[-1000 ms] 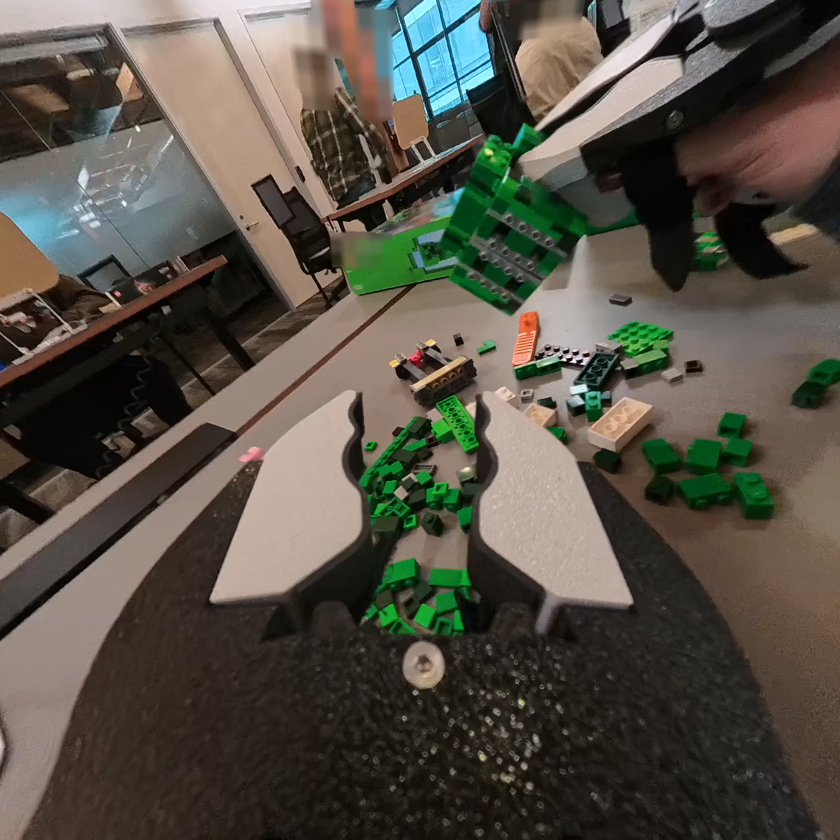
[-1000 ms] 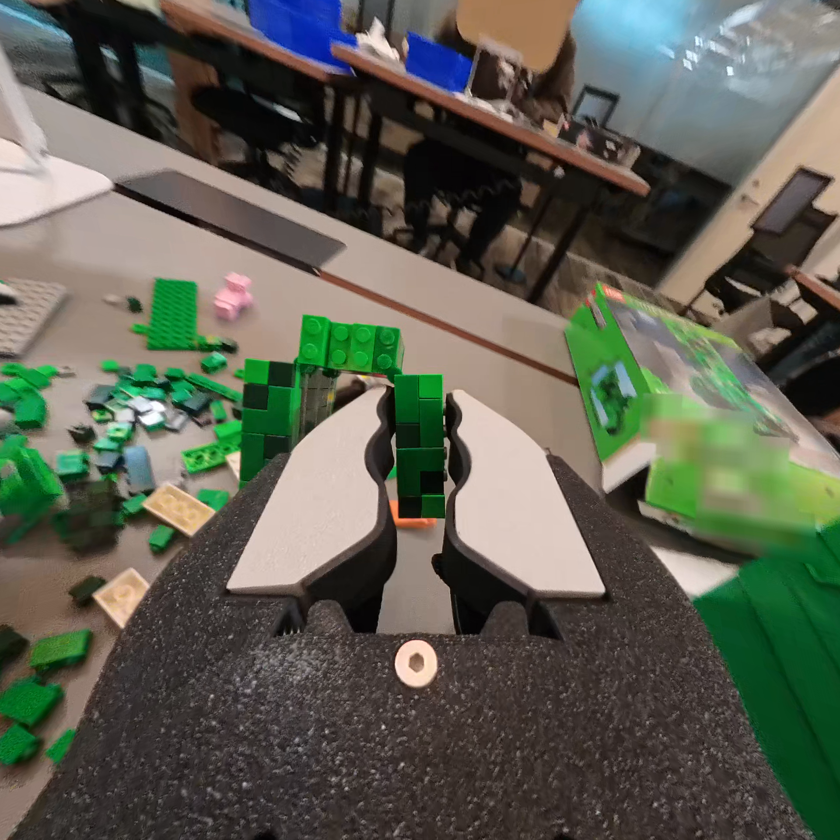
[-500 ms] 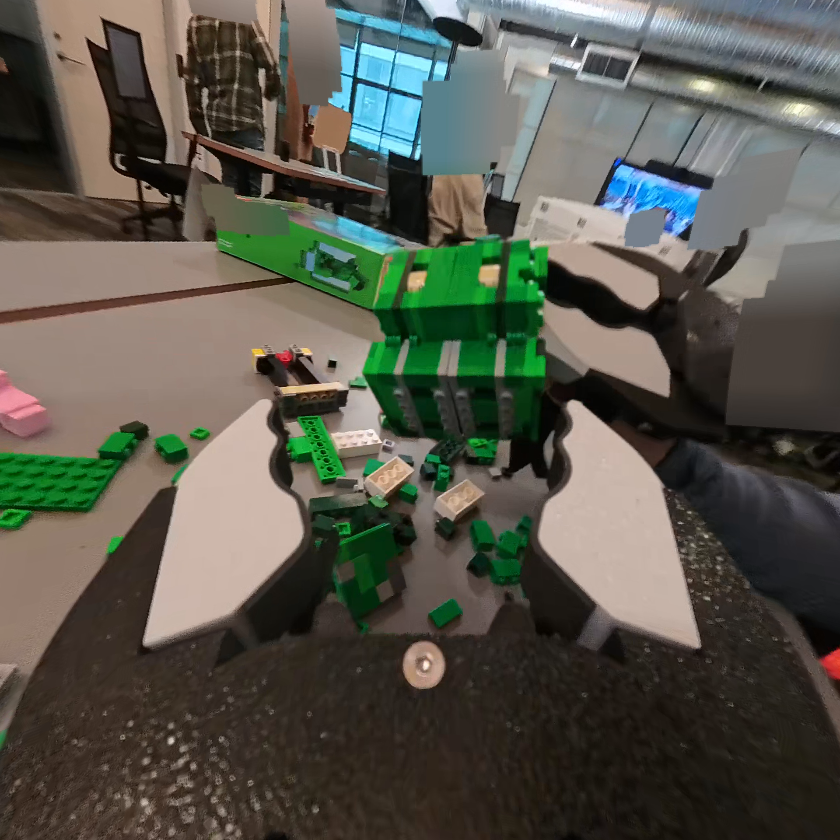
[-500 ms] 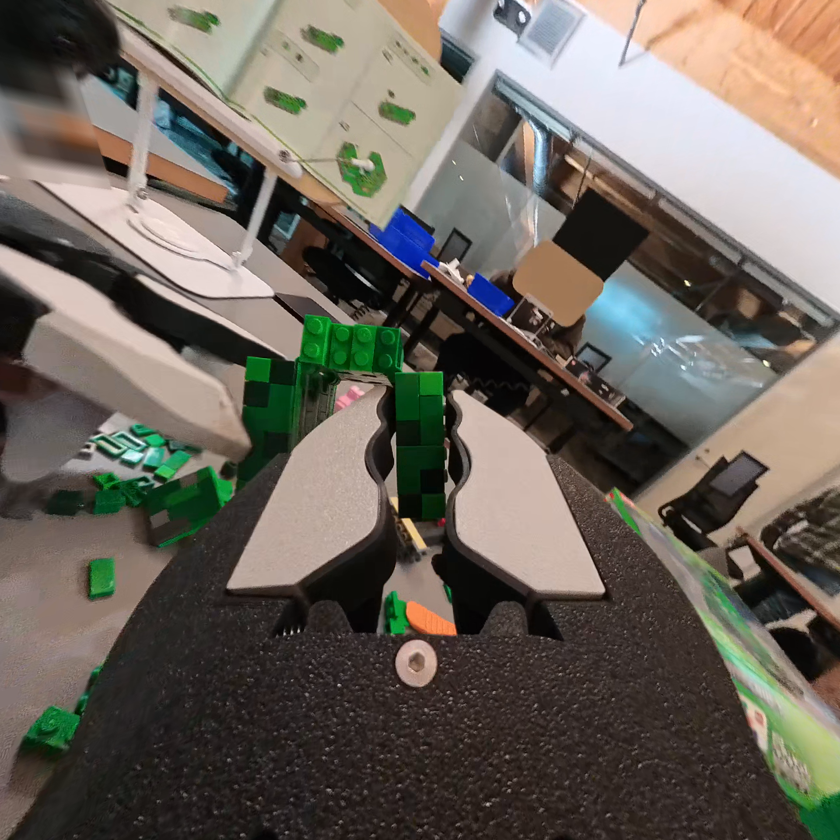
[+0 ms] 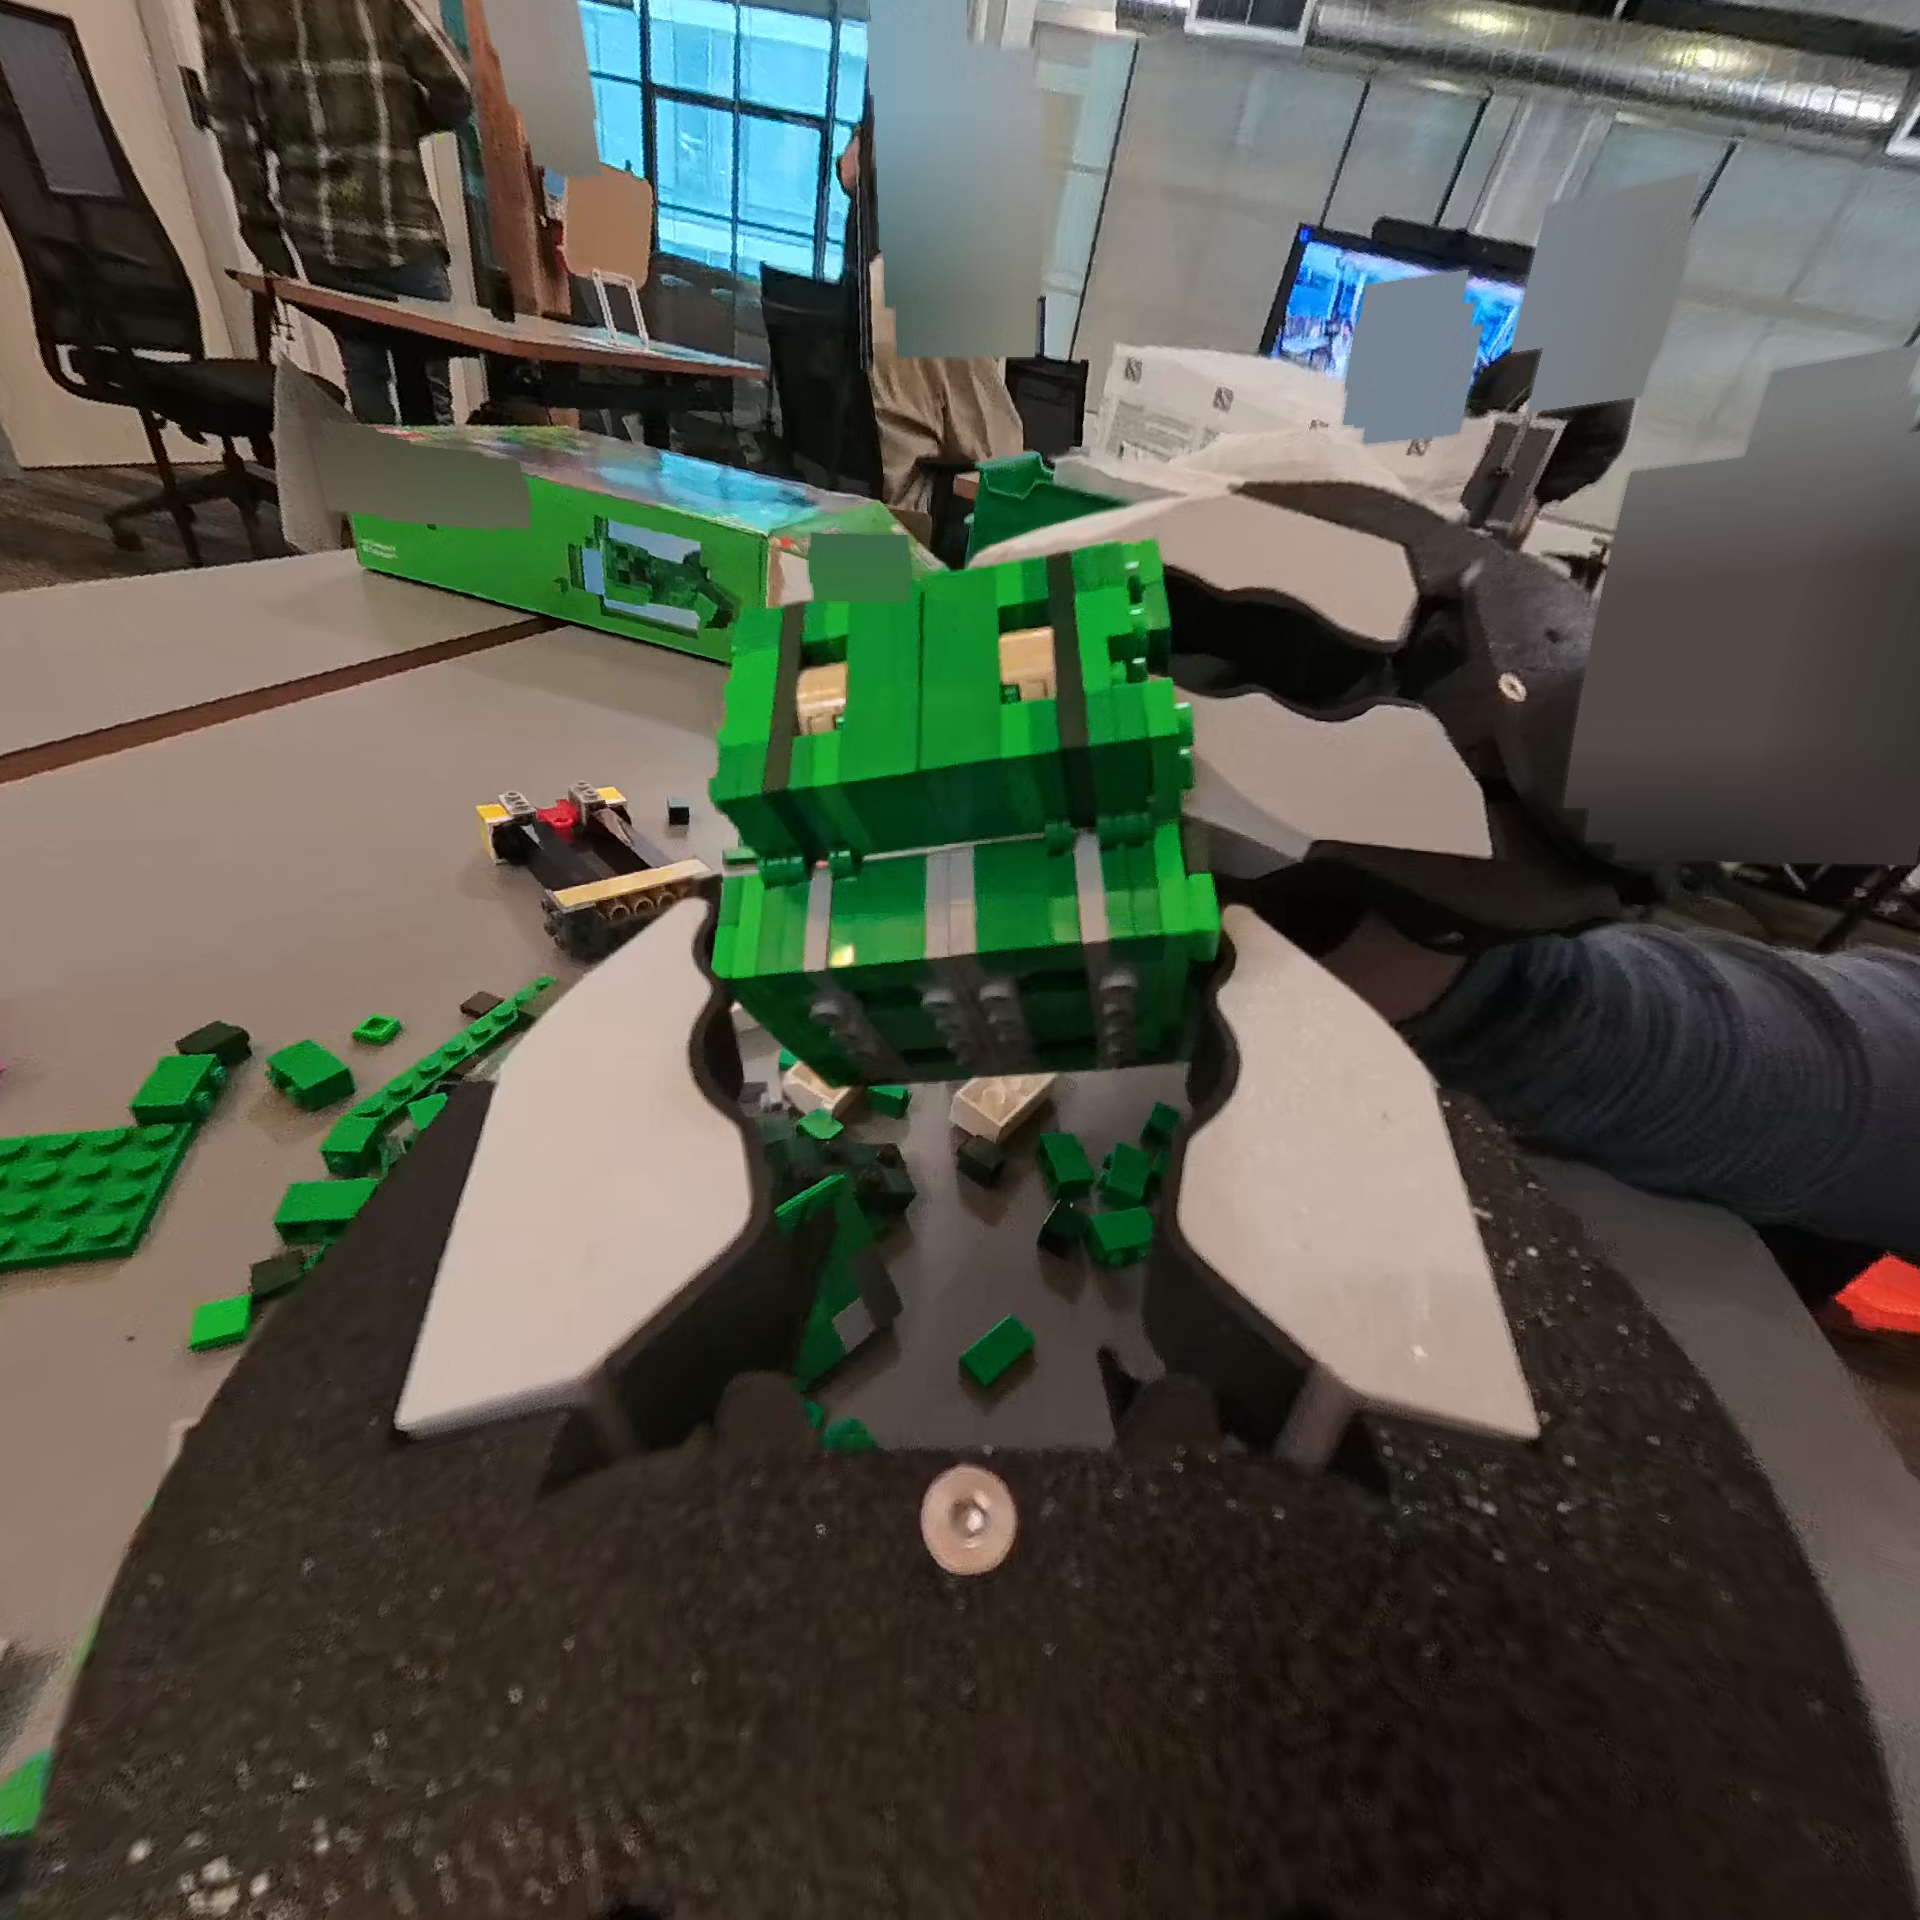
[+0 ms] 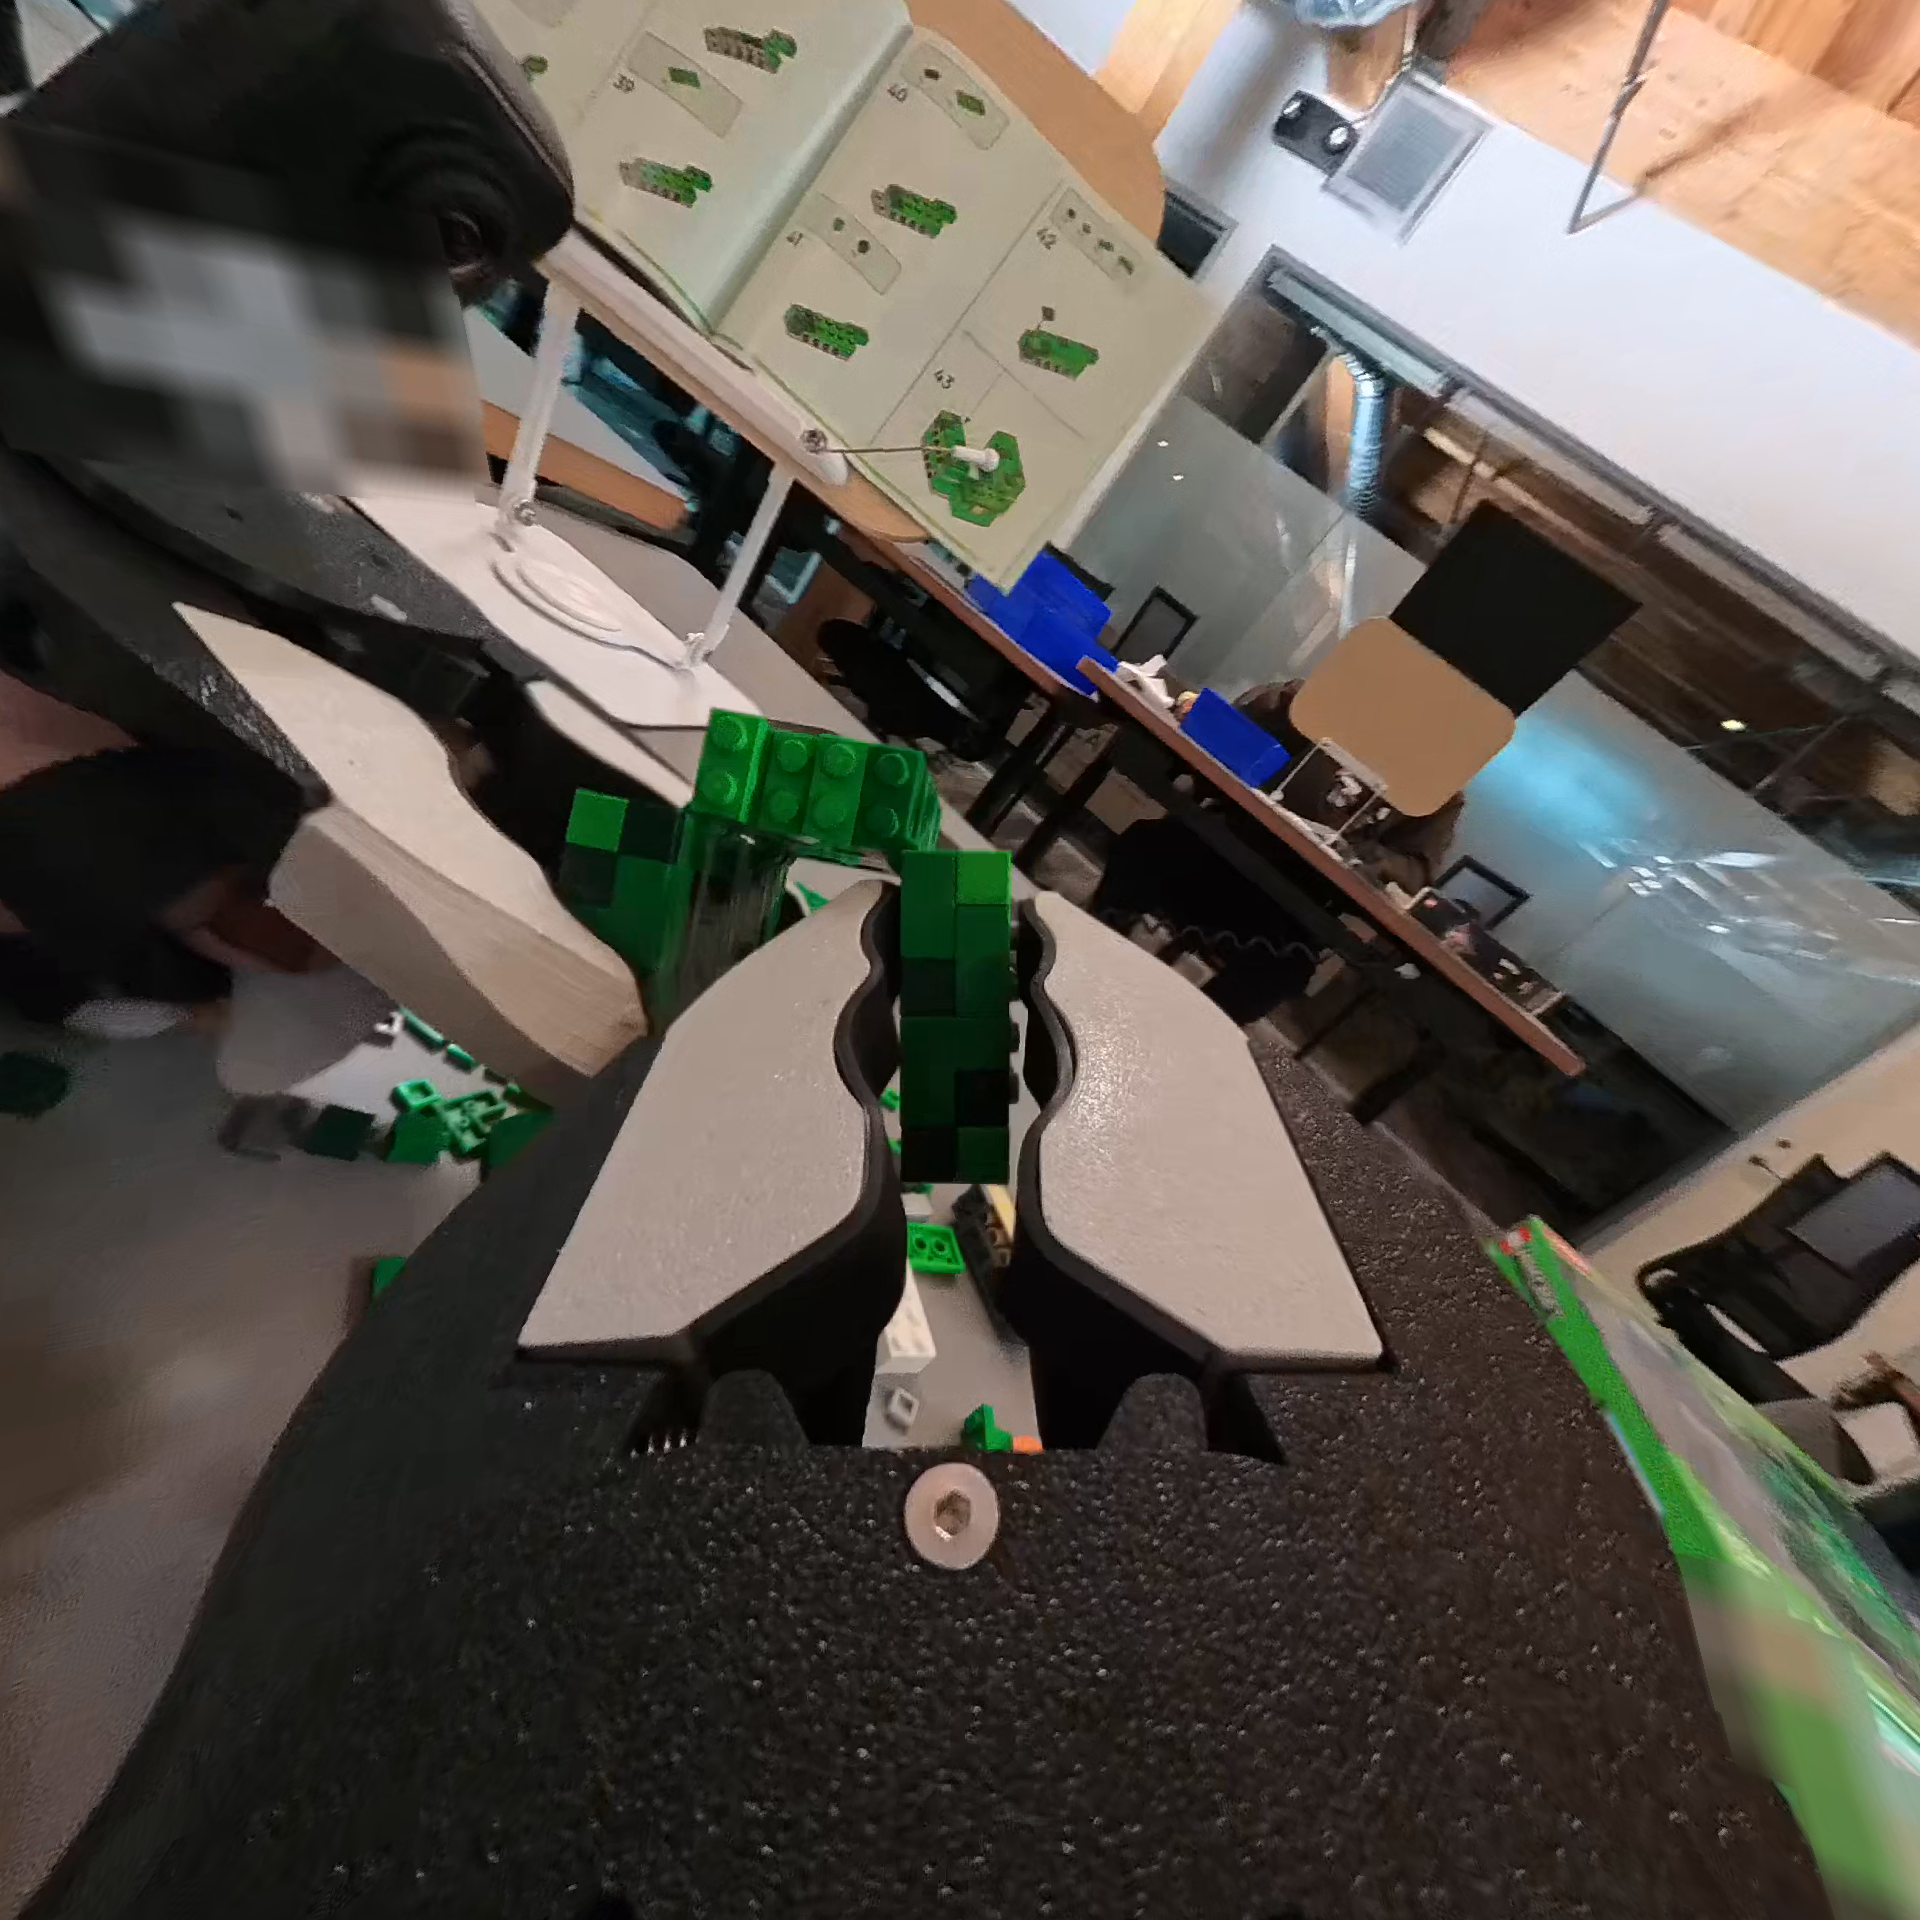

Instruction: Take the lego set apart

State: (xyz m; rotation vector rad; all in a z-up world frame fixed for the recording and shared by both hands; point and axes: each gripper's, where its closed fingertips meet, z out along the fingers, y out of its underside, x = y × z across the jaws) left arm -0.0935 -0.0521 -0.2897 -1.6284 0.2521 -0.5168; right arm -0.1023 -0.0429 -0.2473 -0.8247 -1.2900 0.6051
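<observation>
Over on the left of the bench (image 5: 260,831) sit a green plate (image 5: 73,1195) and loose bricks (image 5: 1101,1195); my left tongs (image 5: 961,997) are spread wide, the fingers bracketing the lower half of the lego set (image 5: 956,831), maybe just touching; the block hangs in the air dead ahead of them, seam running crosswise; further right my right tongs (image 6: 951,1023) are clamped on a narrow green column of it, coming in sideways, wrist roughly level; I reckon closing the left and twisting apart at that seam comes next.
</observation>
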